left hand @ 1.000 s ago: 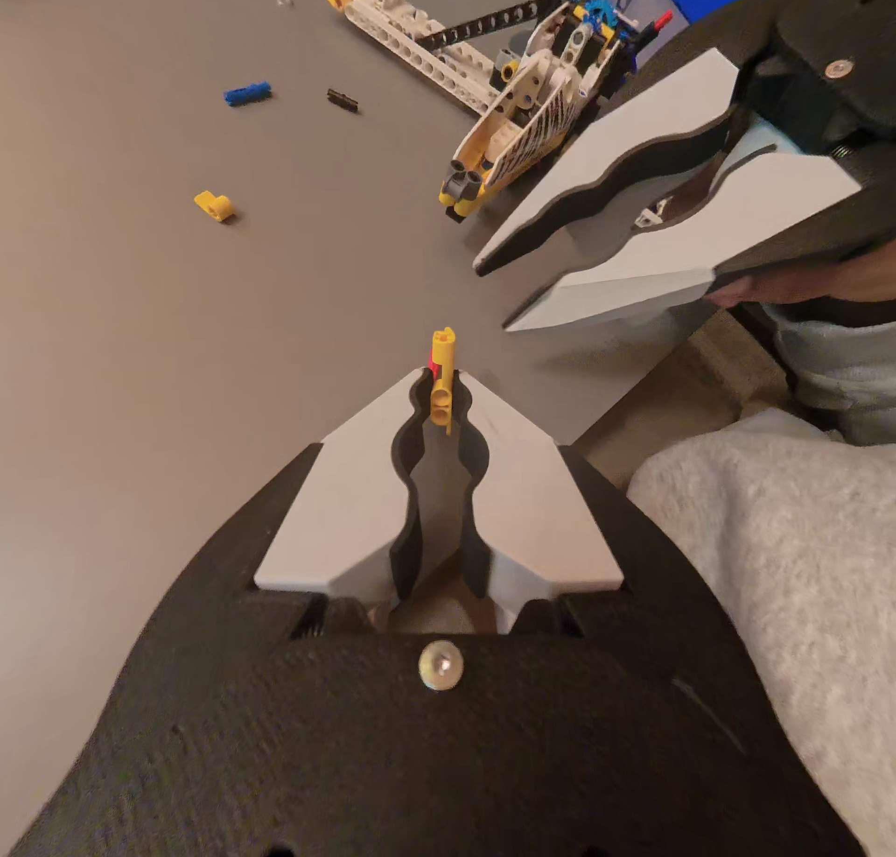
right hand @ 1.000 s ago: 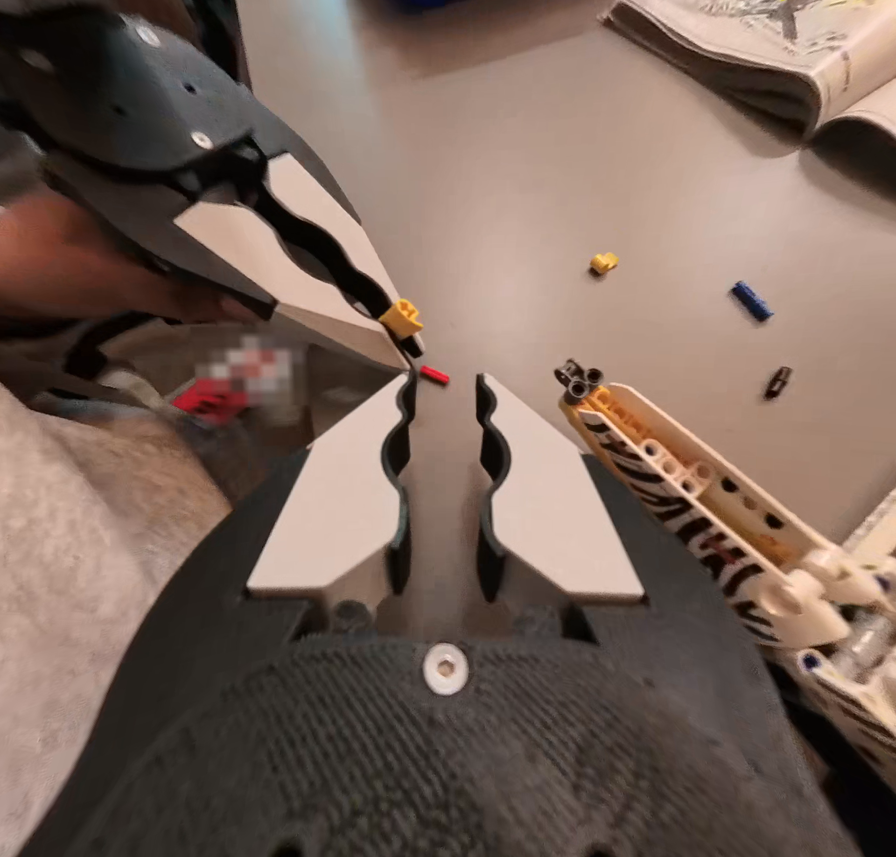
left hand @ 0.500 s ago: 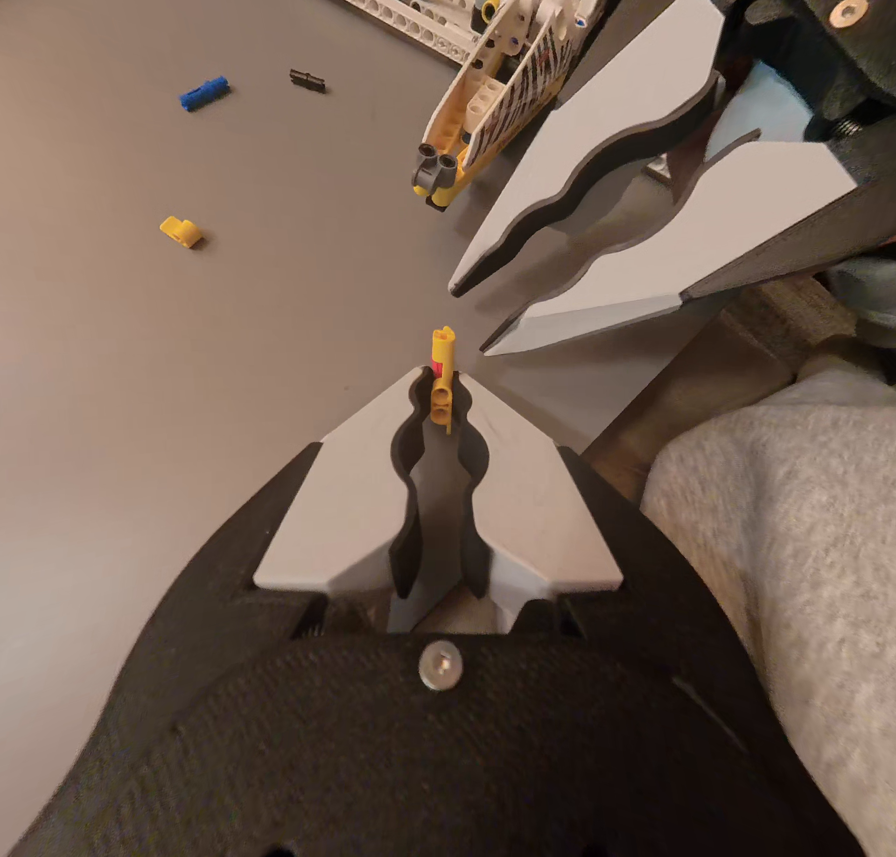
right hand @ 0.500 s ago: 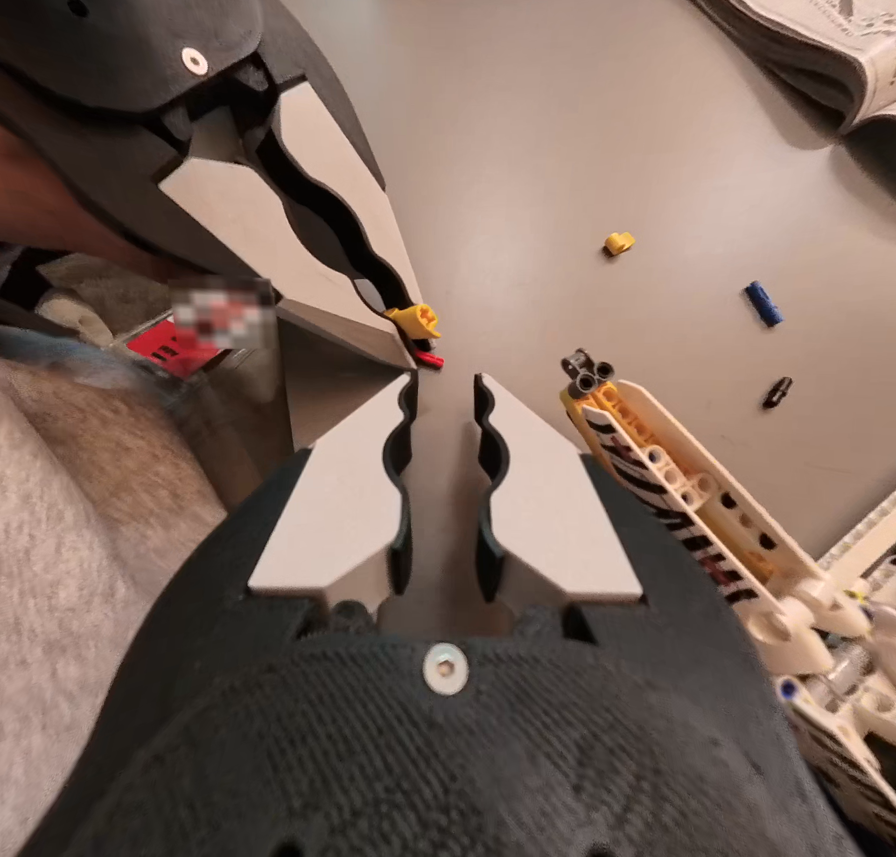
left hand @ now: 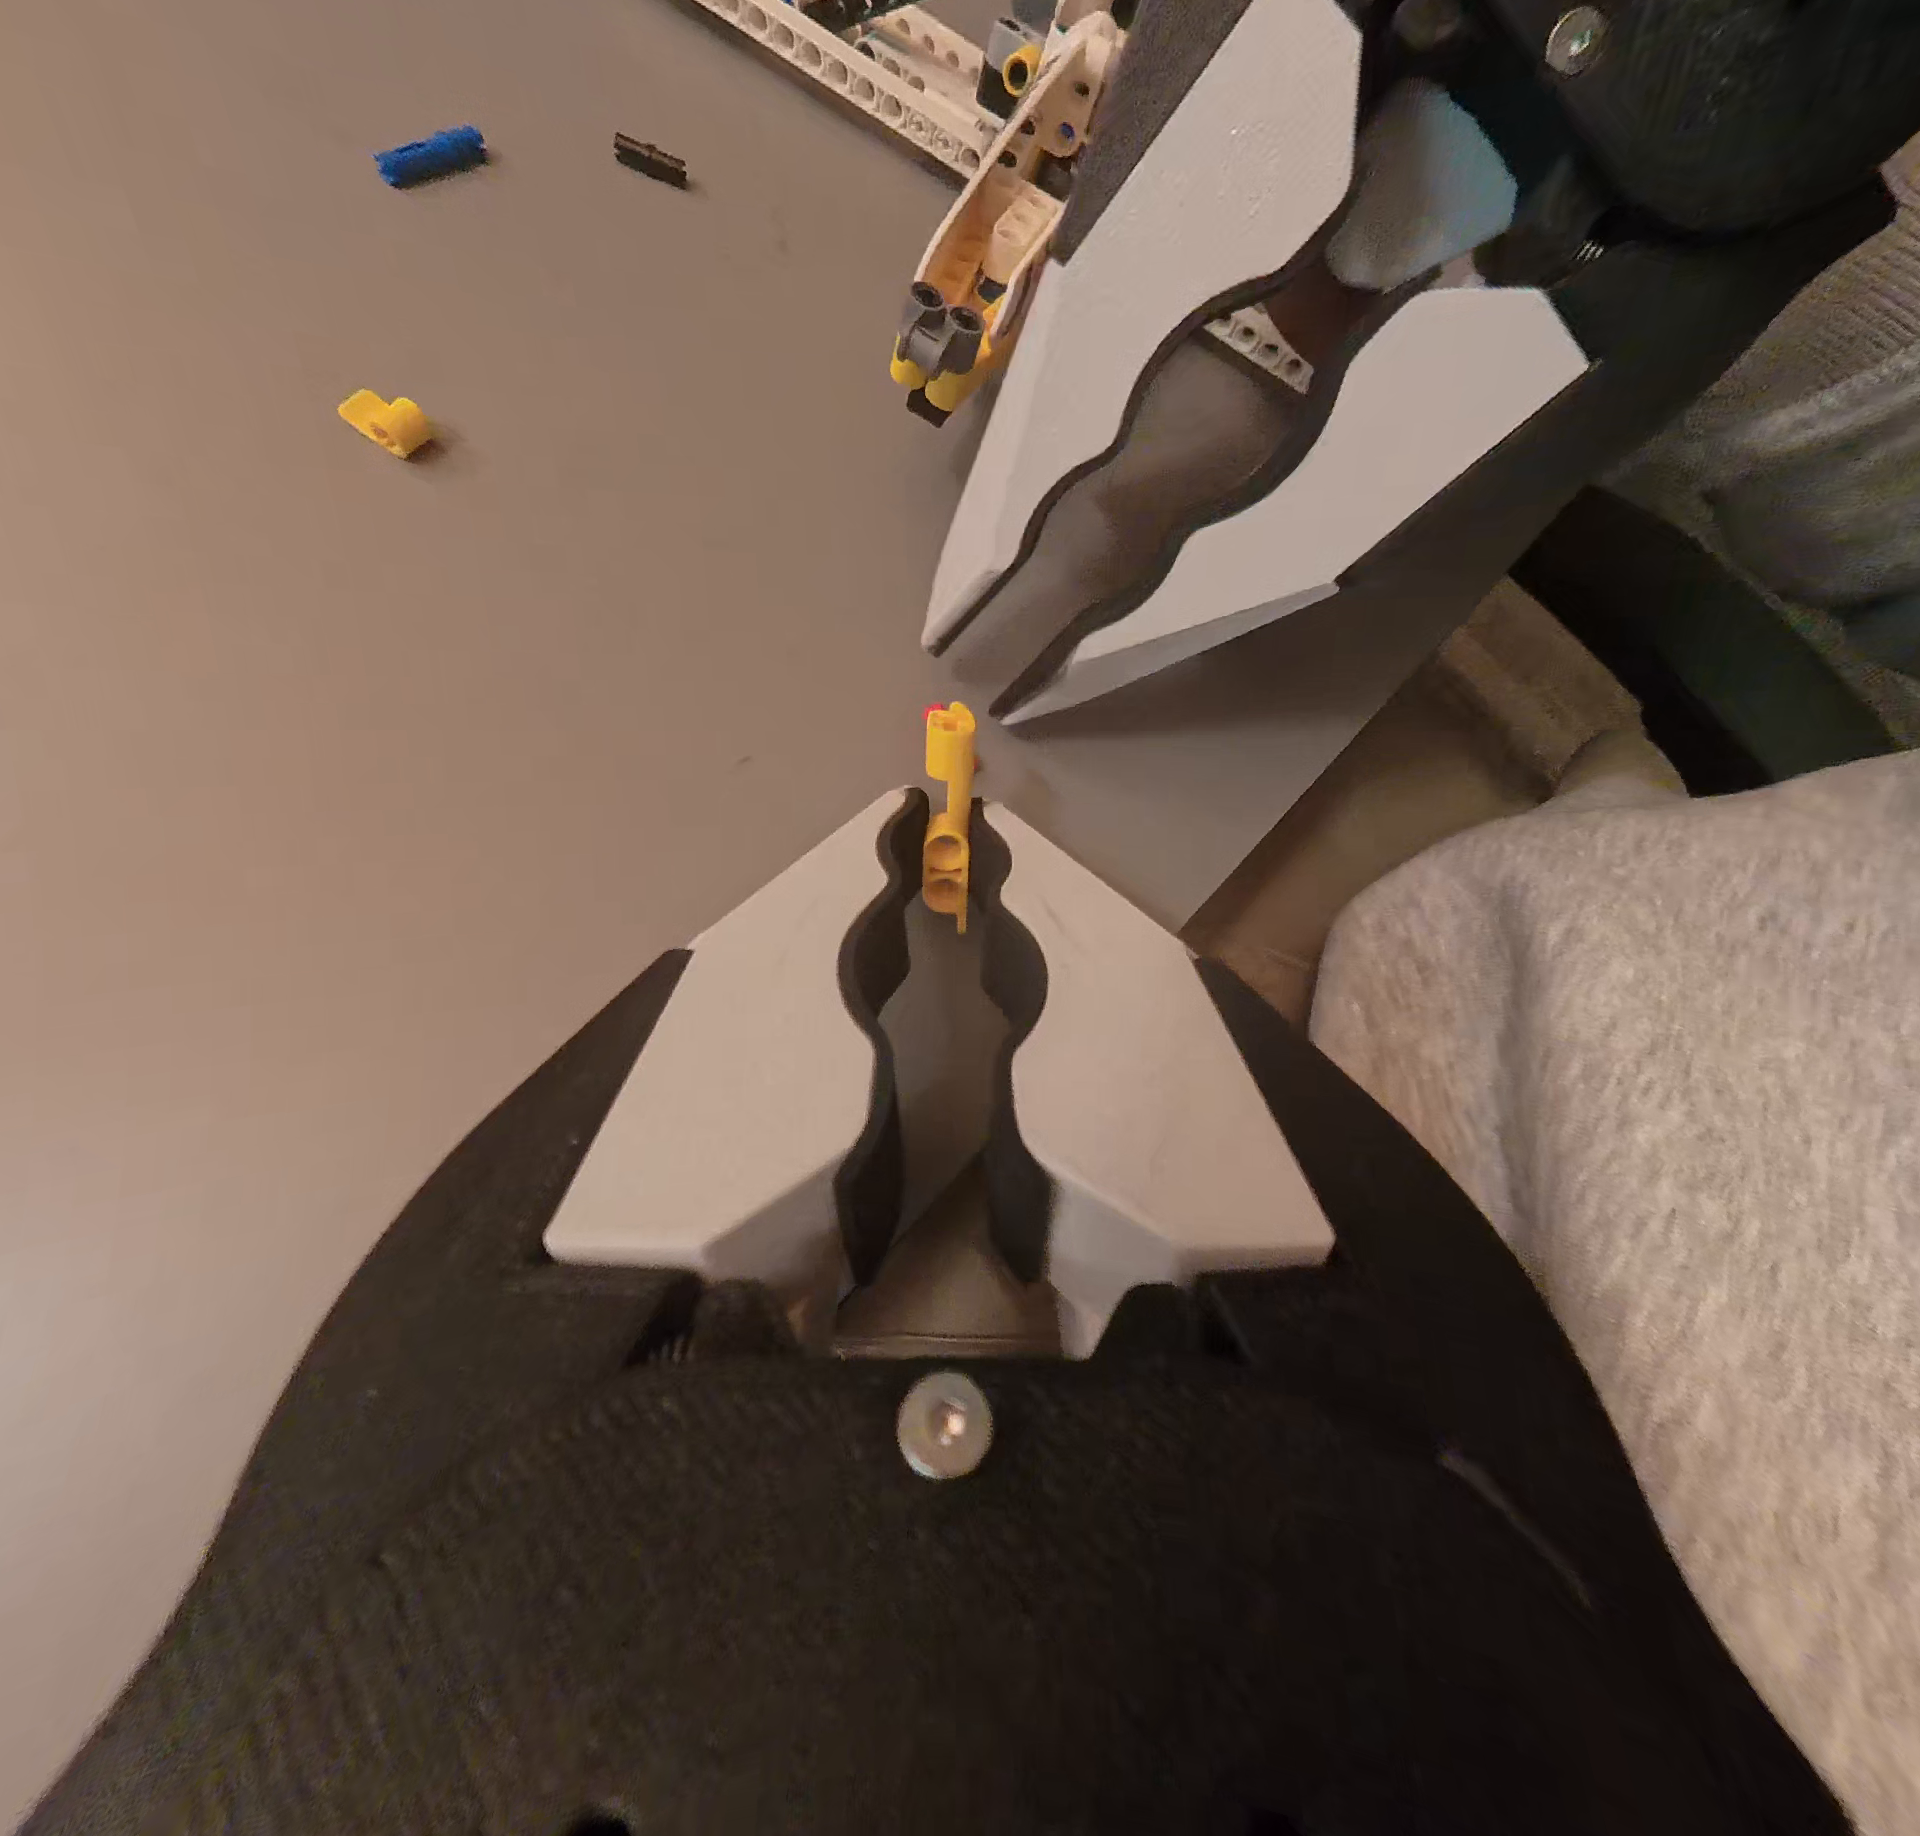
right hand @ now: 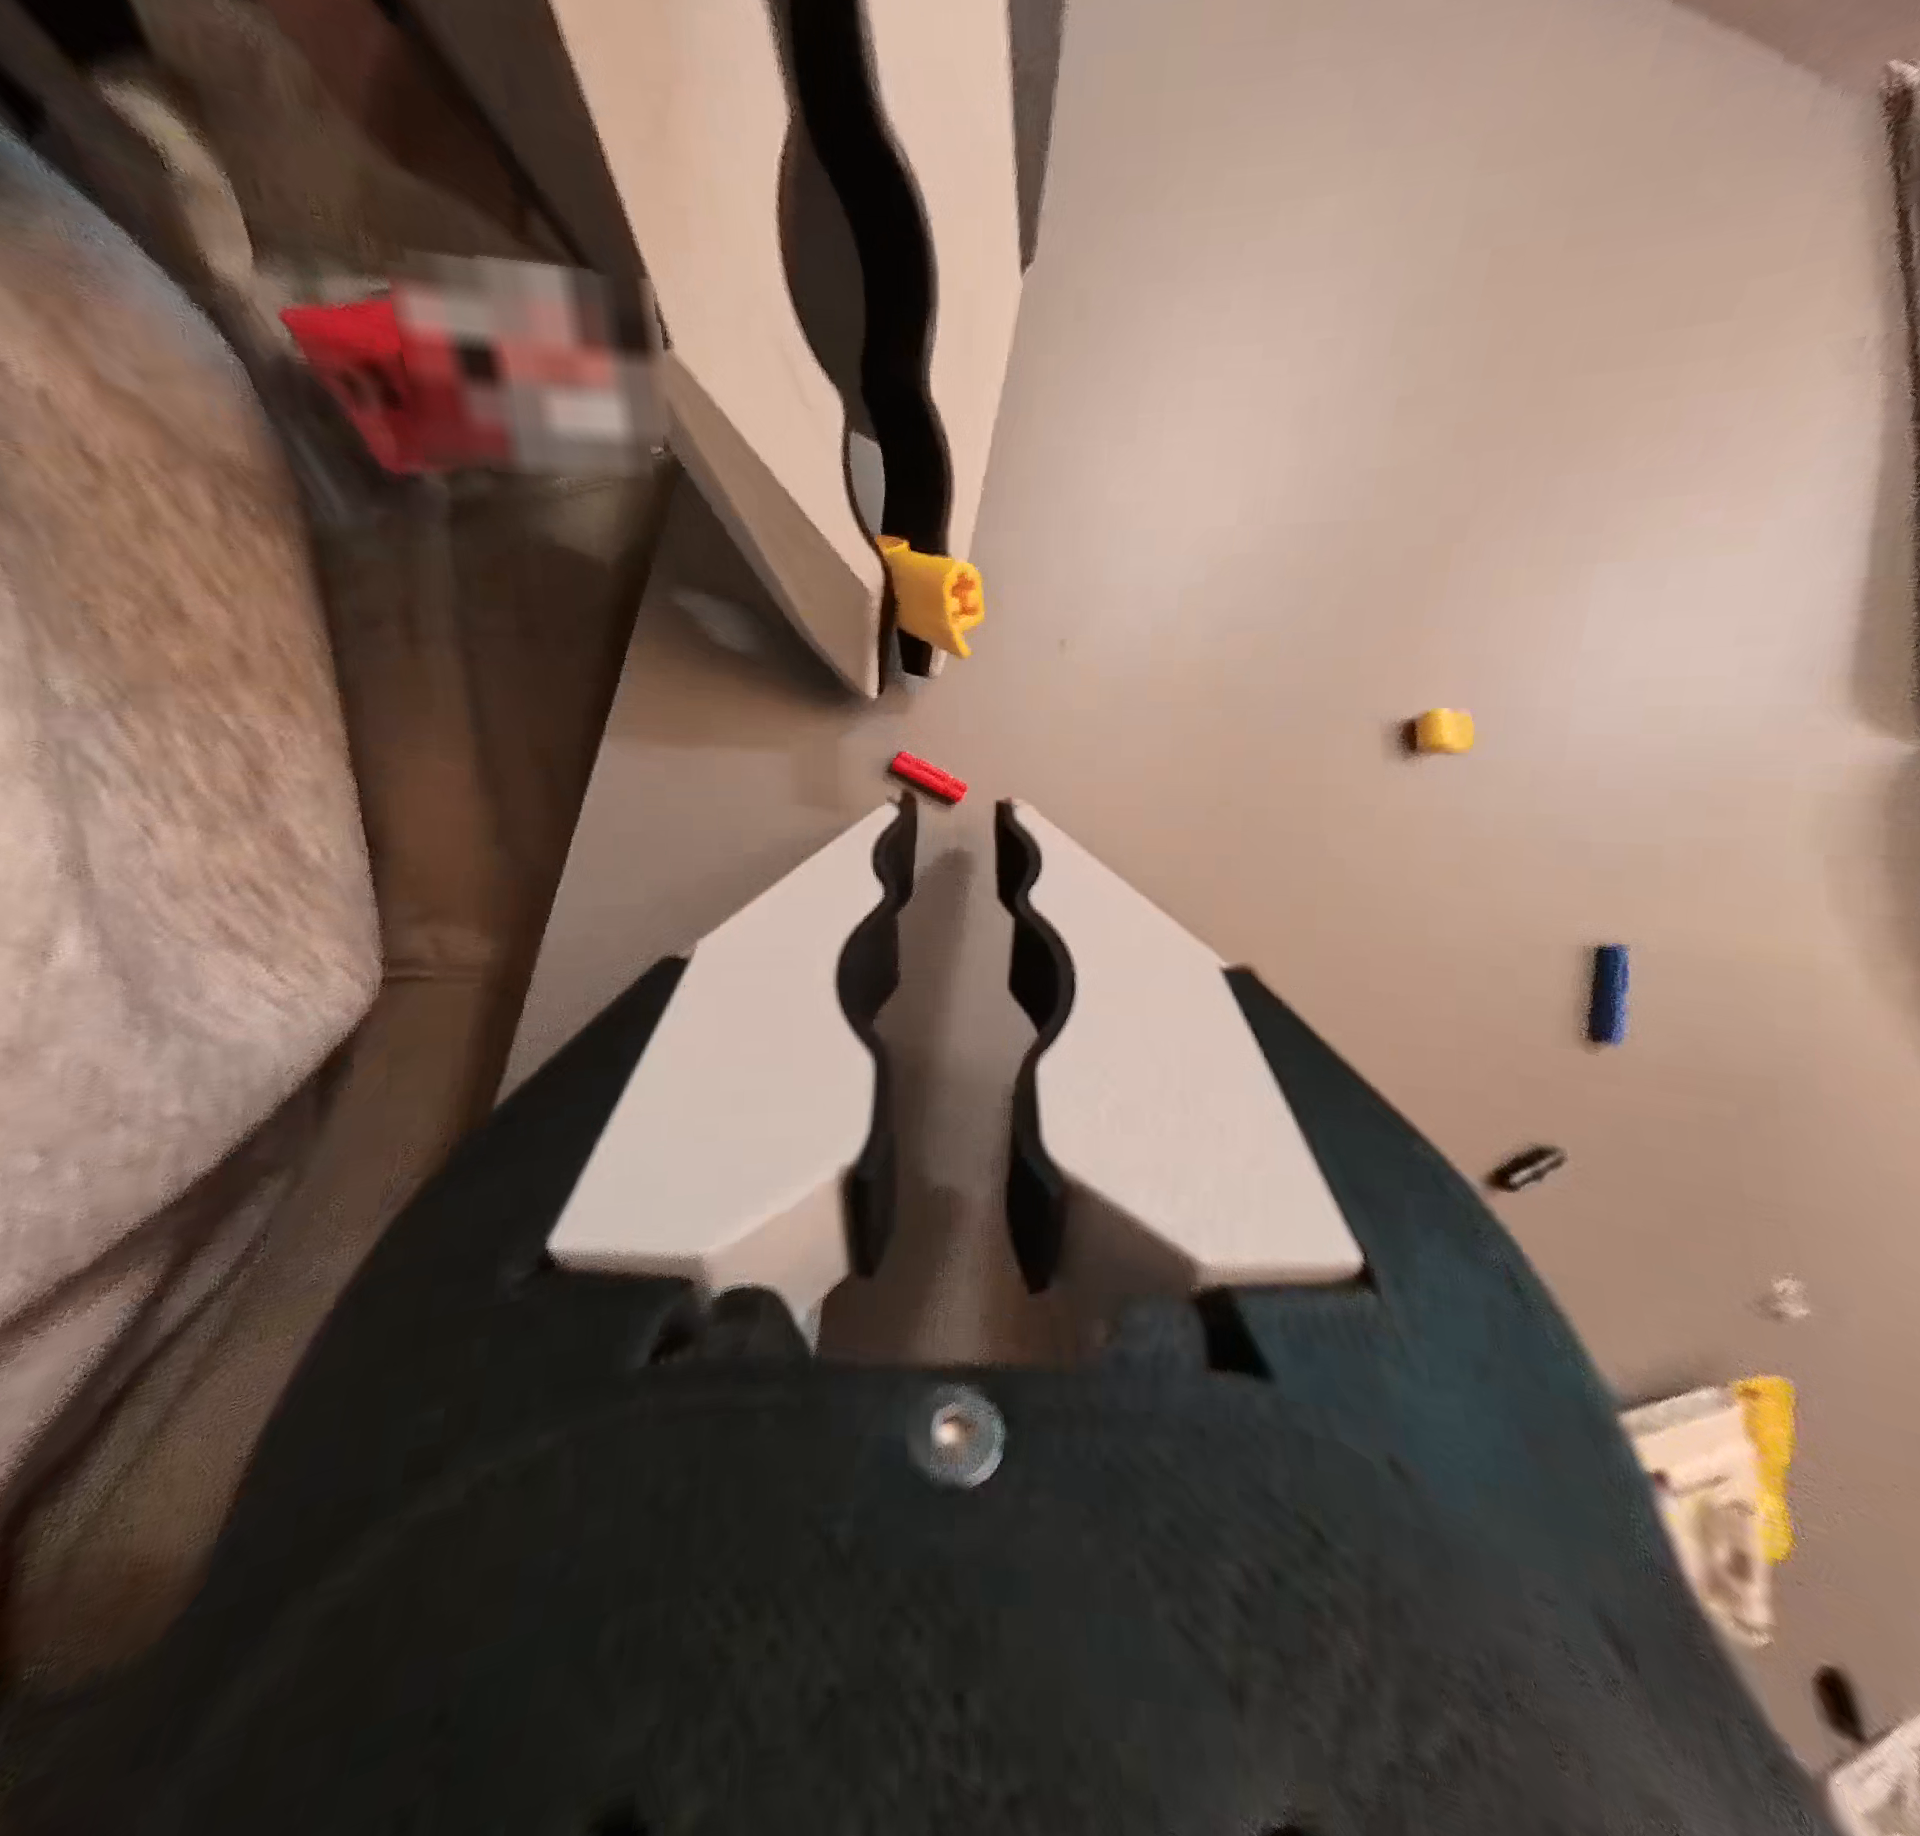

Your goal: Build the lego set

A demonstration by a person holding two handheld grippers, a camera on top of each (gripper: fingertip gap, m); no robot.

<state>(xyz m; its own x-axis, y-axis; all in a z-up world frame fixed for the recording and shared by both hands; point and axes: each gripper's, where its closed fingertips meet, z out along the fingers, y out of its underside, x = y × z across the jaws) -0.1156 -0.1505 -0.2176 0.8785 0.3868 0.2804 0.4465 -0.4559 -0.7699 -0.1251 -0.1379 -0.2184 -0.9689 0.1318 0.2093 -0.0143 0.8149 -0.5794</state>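
Spreading across the grey tabletop [left hand: 312, 851], the partly built lego model [left hand: 977, 259] lies far off. Left gripper [left hand: 948, 799] pinches a yellow connector [left hand: 948, 820]; right gripper [right hand: 956, 810], parted and empty, hovers over a red pin [right hand: 928, 777].

Black tool [left hand: 948, 799] bodies — pale wavy-edged fingers [left hand: 748, 1038], grey fleece sleeve [left hand: 1621, 1111]

bare table [right hand: 1351, 436] around the red pin [right hand: 928, 777]; left gripper [right hand: 914, 659] crowds it.
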